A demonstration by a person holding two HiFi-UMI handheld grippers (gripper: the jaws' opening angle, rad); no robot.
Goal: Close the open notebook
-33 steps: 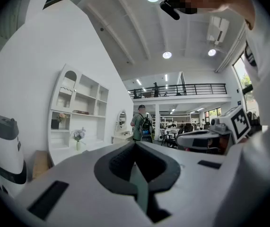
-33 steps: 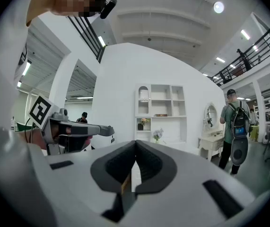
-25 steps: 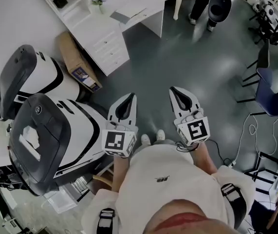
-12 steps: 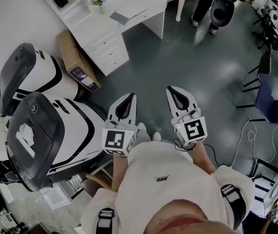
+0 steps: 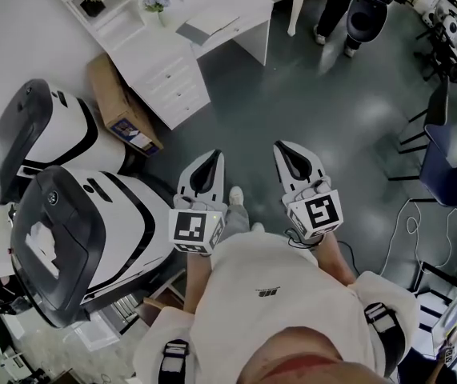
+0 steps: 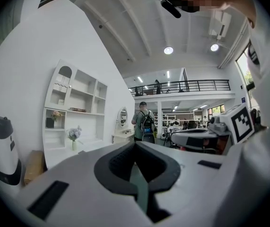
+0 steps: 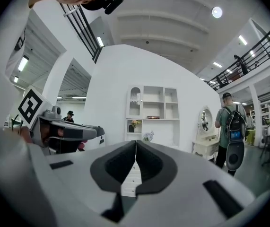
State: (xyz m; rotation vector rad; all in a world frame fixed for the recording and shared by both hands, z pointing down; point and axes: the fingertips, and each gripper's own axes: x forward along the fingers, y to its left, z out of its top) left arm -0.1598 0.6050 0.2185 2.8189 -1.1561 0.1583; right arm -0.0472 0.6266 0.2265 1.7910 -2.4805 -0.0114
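Both grippers are held out in front of the person's body, above a grey floor. My left gripper [image 5: 211, 158] has its jaws pressed together with nothing between them, as the left gripper view [image 6: 135, 144] also shows. My right gripper [image 5: 281, 147] is likewise shut and empty [image 7: 135, 143]. Far ahead stands a white desk [image 5: 226, 6]; a flat grey and white thing [image 5: 204, 25] lies on it, too small to tell whether it is the notebook. Neither gripper is near the desk.
Two large white and black machines [image 5: 80, 234] [image 5: 40, 134] stand close on the left. A cardboard box [image 5: 120, 106] leans by a white drawer unit [image 5: 172, 74]. A person with a backpack [image 6: 145, 126] stands ahead. Dark chairs [image 5: 452, 166] and floor cables [image 5: 408, 214] are at the right.
The view has shifted a little as the person steps forward; a foot now shows ahead between the grippers. Both grippers keep their pose and stay shut.
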